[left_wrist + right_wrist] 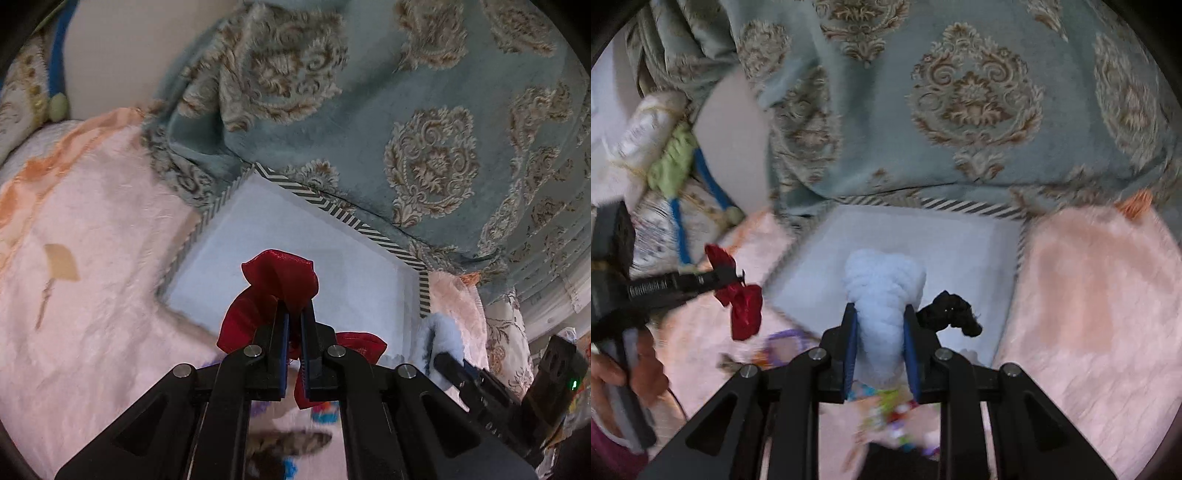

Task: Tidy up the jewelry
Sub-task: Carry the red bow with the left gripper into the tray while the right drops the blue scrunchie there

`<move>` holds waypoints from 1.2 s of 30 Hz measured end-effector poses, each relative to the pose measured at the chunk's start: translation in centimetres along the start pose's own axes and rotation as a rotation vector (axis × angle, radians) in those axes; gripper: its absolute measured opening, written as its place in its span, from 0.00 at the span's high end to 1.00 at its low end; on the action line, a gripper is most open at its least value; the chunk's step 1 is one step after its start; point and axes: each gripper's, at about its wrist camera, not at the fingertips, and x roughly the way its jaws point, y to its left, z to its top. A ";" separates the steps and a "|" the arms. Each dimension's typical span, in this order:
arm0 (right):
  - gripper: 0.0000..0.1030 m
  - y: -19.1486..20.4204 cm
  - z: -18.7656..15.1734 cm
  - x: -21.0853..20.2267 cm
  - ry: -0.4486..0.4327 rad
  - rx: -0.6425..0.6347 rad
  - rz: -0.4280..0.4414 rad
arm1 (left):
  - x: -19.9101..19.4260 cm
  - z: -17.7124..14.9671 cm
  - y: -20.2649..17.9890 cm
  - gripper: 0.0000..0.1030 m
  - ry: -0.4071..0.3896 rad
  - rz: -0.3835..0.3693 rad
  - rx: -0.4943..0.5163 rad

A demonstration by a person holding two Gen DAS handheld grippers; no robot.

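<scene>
Holding: both tools carry a hair scrunchie above the bed, each lifted clear of the pink blanket (pixel 1089 295), probably for carrying to the box.
Left tool (pixel 294 306): jaws pressed together, pinching the red scrunchie (pixel 280 280), whose satin loops bulge past the tips and hang to either side.
Right tool (pixel 880 314): jaws part-way spread around the pale blue fluffy scrunchie (pixel 882 288), pads pressing its sides; its thick pile keeps them apart.
Why so held: a pinch across the fabric band looks enough for such light, soft things; neither should slip easily.
Container: a shallow white box (pixel 960 240) with a black-and-white striped rim sits on the bed against the teal damask blanket (pixel 886 110).
Contents: a black scrunchie (pixel 951 312) lies near the box's front right part; the rest of the floor looks bare.
Left over: colourful, blurred pieces (pixel 897 417) lie on the pink blanket under the right tool, too smeared to name.
</scene>
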 end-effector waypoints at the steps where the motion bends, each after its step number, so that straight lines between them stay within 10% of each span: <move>1: 0.78 -0.4 0.0 0.6 0.006 0.000 0.000 | 0.8 0.2 -0.1 1.00 0.006 0.006 0.003; 15: 0.77 -2.4 -0.4 5.6 0.080 -0.017 -0.027 | 7.3 0.7 1.4 1.00 0.079 0.119 -0.011; 22: 0.58 -2.8 -0.7 6.1 0.136 -0.002 -0.015 | 8.5 0.4 2.0 0.95 0.110 0.157 -0.019; 27: 0.41 -3.5 -1.0 3.2 0.104 0.020 0.002 | 7.3 0.3 2.2 0.81 0.097 0.166 -0.007; 36: 0.41 -4.1 -2.5 -2.4 0.047 0.025 -0.074 | 0.9 -1.2 0.9 0.76 0.030 0.143 0.049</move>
